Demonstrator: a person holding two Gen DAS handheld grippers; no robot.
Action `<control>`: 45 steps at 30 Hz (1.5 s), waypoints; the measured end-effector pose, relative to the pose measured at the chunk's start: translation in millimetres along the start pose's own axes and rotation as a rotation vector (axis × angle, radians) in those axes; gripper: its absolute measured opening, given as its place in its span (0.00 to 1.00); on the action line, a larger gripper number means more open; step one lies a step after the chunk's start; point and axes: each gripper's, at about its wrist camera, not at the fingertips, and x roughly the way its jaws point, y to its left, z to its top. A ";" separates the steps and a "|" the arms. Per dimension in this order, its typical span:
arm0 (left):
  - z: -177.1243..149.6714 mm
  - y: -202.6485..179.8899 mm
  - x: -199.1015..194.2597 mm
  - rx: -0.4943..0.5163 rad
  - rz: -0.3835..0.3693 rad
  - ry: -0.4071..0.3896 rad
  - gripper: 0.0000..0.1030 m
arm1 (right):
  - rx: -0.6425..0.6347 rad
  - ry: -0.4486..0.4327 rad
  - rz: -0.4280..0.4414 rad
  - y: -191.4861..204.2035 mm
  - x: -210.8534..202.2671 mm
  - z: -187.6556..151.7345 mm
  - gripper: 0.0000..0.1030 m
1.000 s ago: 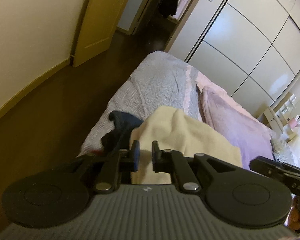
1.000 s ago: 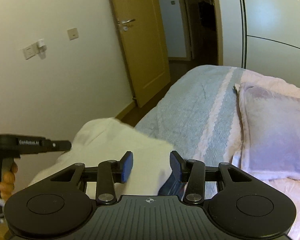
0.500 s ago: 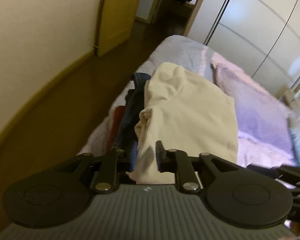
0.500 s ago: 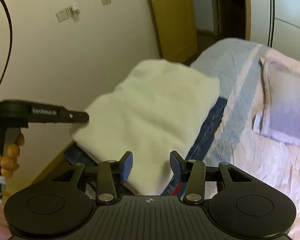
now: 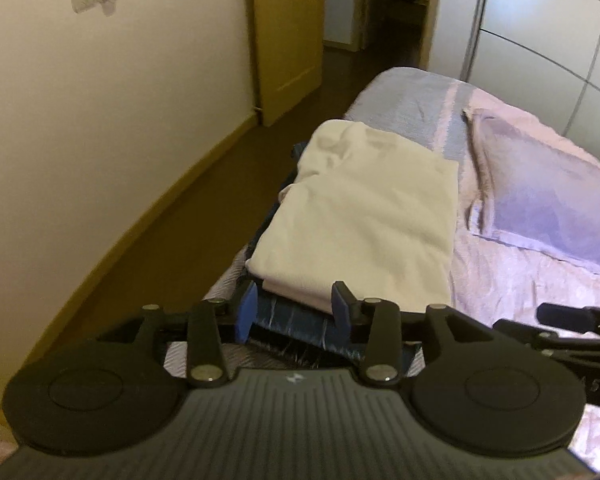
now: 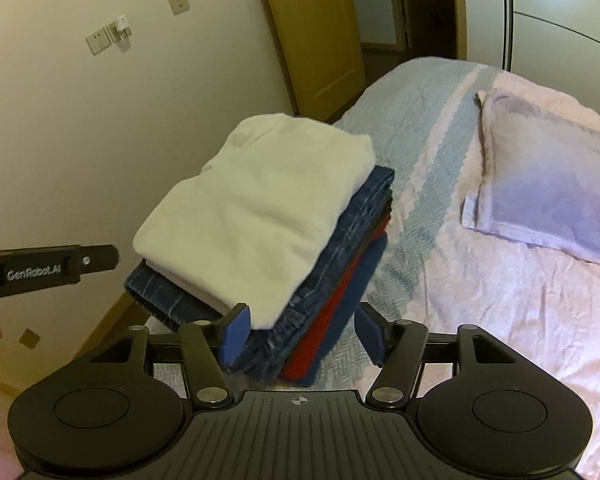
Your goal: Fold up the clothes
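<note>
A folded cream garment [image 5: 364,208] [image 6: 256,208] lies on top of a stack of folded clothes at the bed's left edge. Under it are blue jeans [image 6: 340,240] [image 5: 288,312], then a red garment [image 6: 332,320] and a dark blue one. My left gripper [image 5: 294,312] is open, its blue-padded fingers just short of the stack's near end. In the right wrist view my right gripper [image 6: 304,330] is open too, its fingers either side of the stack's near corner without gripping it. The left gripper's body [image 6: 48,268] shows at the left of that view.
The bed [image 6: 480,300] carries a pale blue and pink cover and a lilac pillow [image 5: 548,196] [image 6: 548,184] to the right of the stack. Dark floor [image 5: 204,216] runs between bed and cream wall. A wooden door [image 6: 316,36] and white wardrobe doors [image 5: 540,40] stand beyond.
The cream garment was held up by my left gripper a second ago; it now rests flat on the stack. Both grippers have opened wider and drawn back from it.
</note>
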 end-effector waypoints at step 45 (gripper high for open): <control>-138.8 -274.2 -179.2 -0.457 0.325 -0.041 0.67 | -0.416 0.088 0.216 -169.1 -167.1 -49.0 0.64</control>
